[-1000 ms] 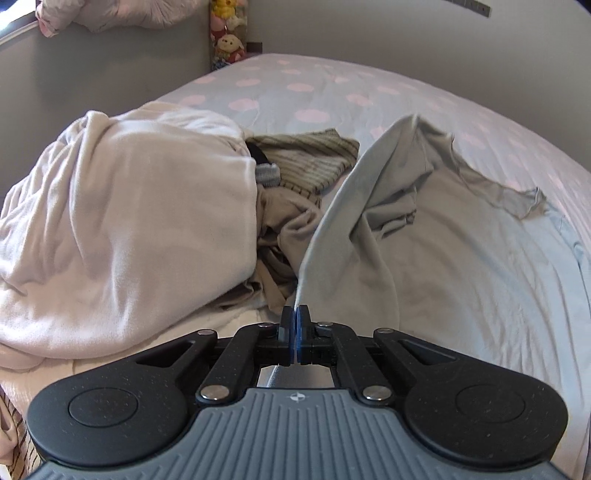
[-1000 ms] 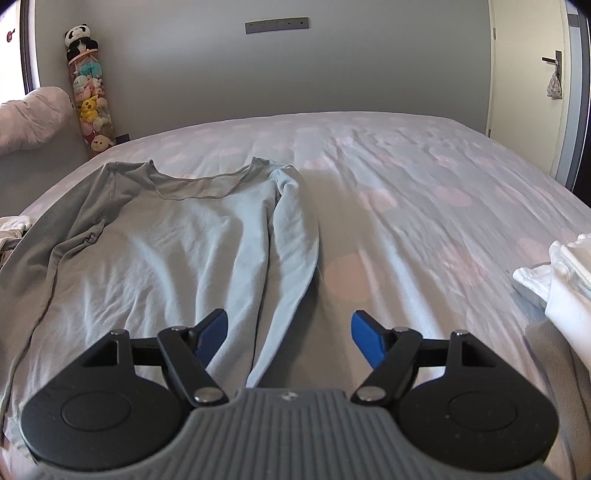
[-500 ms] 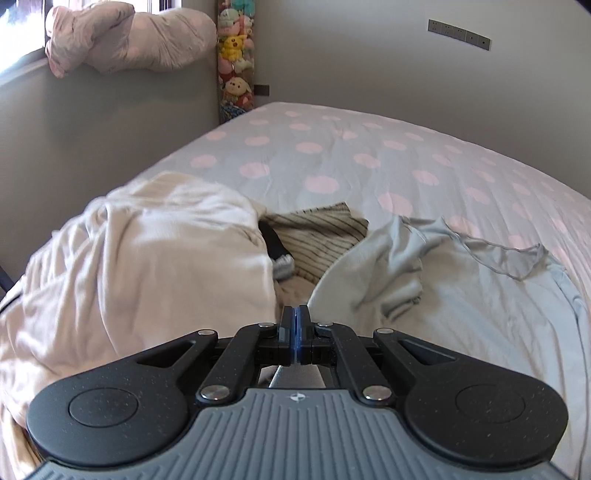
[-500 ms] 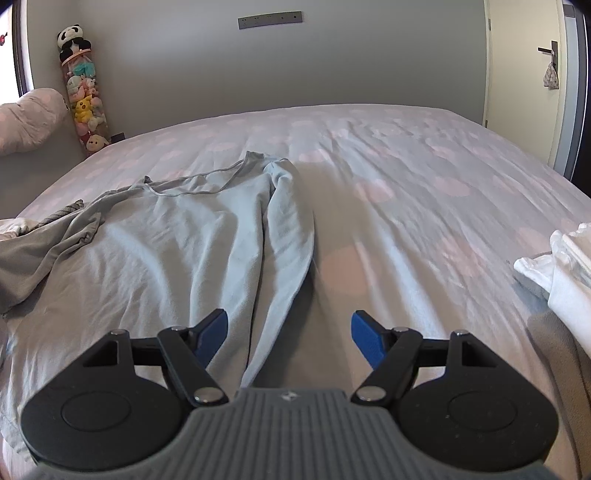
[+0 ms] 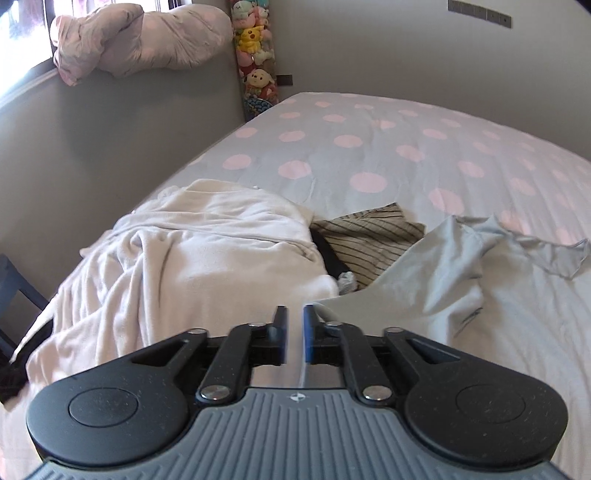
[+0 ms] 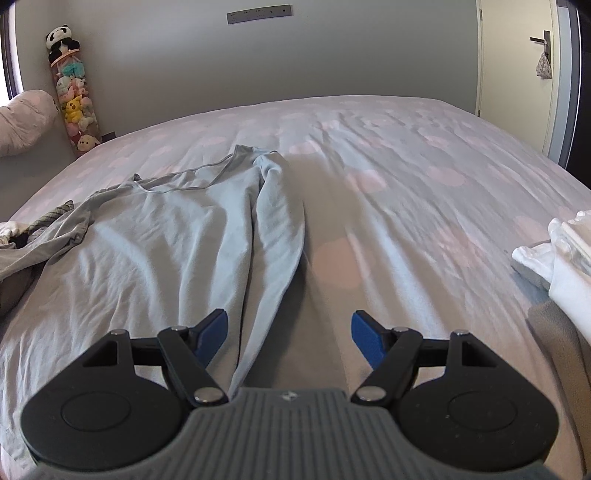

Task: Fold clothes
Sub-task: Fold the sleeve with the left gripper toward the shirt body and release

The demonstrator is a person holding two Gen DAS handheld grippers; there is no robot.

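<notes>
1. Since a second ago, our left claw [image 5: 294, 334] has let go of the grey shirt [image 5: 436, 273]; its jaws are opening, the sleeve edge beside its right finger.
2. Our right claw [image 6: 289, 338] is spread wide, the shirt's sleeve [image 6: 273, 258] lying flat ahead, toward its left finger.

No readable text, label, brand or number anywhere in either view. Only a small white round emblem [image 5: 296, 397] stamped on the grey ribbed housing behind the left claw [image 5: 294, 334], and the same mark [image 6: 288, 396] on the housing behind the right claw [image 6: 289, 341]; a sign, no letters. Grey strip [image 6: 259, 14] high on the wall beyond the bed's far edge: tiny marks, too small to read.
</notes>
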